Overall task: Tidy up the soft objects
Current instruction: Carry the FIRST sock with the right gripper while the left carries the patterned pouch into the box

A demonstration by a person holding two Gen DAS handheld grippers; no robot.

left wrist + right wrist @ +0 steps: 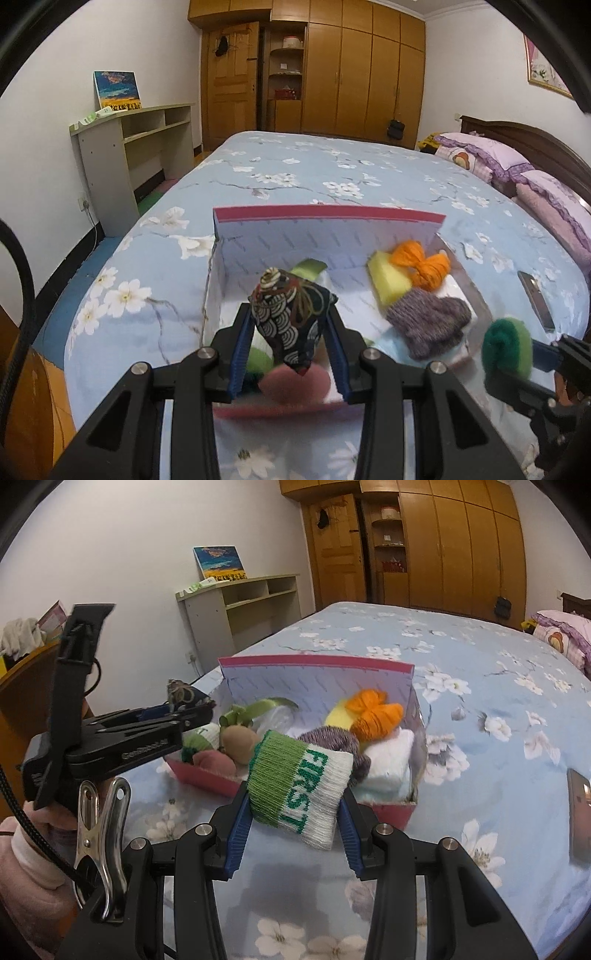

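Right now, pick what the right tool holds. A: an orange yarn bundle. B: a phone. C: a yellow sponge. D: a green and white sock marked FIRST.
D: the sock sits pinched between the right tool's blue pads, in front of the box.

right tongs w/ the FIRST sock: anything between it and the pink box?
Nothing visible blocks it. The sock is clamped in the right tongs above the box's low near wall; beyond it lie the purple knit and white bundle.
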